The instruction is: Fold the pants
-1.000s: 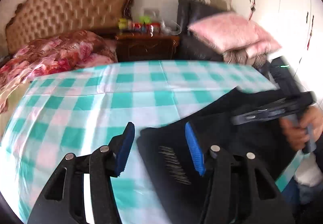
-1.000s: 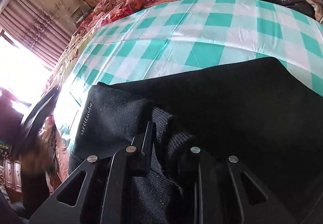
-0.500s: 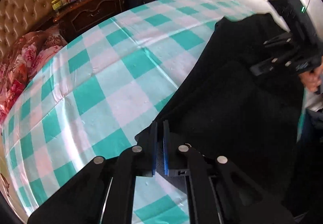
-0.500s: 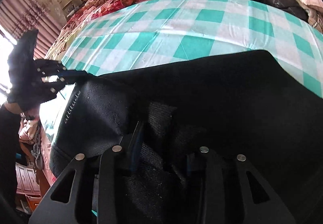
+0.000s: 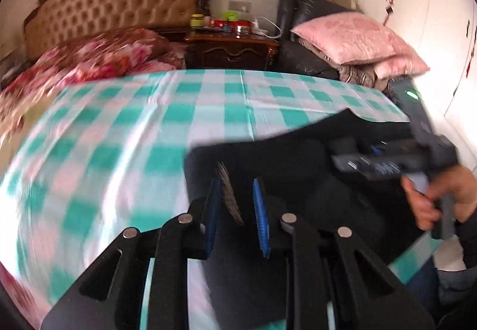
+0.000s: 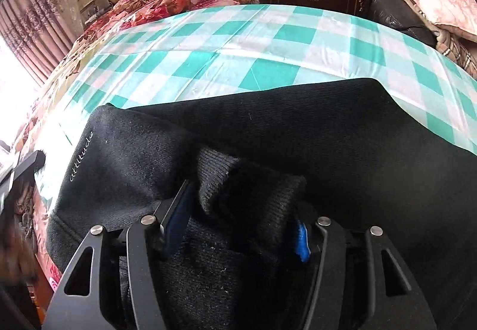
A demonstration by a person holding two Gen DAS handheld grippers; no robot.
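Observation:
Black pants [image 6: 298, 133] lie folded on the green-and-white checked cloth [image 6: 238, 41], at its near edge; a white "attitude" print shows on the left part. My right gripper [image 6: 238, 211] is closed around a thick bunch of the ribbed black fabric, its blue pads wide apart with the bunch between them. In the left wrist view the pants [image 5: 283, 157] lie at the right, and my left gripper [image 5: 235, 208] hovers over their left corner with its blue pads apart and nothing between them. The right gripper [image 5: 387, 163] shows there, held by a hand.
A floral quilt [image 5: 89, 62] and tufted headboard [image 5: 113, 2] are at the far left. A dark wooden nightstand [image 5: 232, 47] with bottles stands behind the table. Pink pillows [image 5: 351, 38] lie on a black sofa at the far right.
My left gripper, shut at the pants' corner half a second ago, has opened and pulled back and up. The right gripper still holds the bunched fabric in about the same place.

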